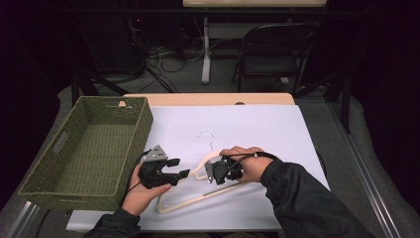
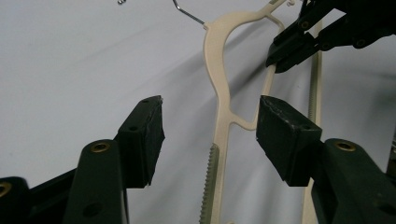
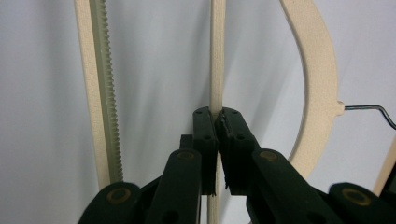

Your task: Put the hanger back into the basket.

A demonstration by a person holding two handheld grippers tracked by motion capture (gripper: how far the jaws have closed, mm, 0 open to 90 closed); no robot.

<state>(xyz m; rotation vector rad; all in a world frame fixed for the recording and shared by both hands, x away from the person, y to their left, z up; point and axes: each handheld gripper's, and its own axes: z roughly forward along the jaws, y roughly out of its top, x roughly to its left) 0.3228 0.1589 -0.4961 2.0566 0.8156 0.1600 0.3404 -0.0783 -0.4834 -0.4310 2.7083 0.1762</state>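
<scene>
Your right claw [image 3: 218, 116] is pinching a thin inner bar of the cream plastic clothes hanger with a wire hook [image 1: 198, 196], low in the middle of the high view, on the white-covered bench [image 1: 257, 129]. Your left claw [image 2: 210, 126] stands spread around the hanger's shoulder, pads clear of it.

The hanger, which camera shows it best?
The high view: the whole hanger lies on the white sheet, hook to bottom bar. The left gripper view gives its neck and one arm; the right gripper view gives close bars, one pinched by the right gripper.
</scene>
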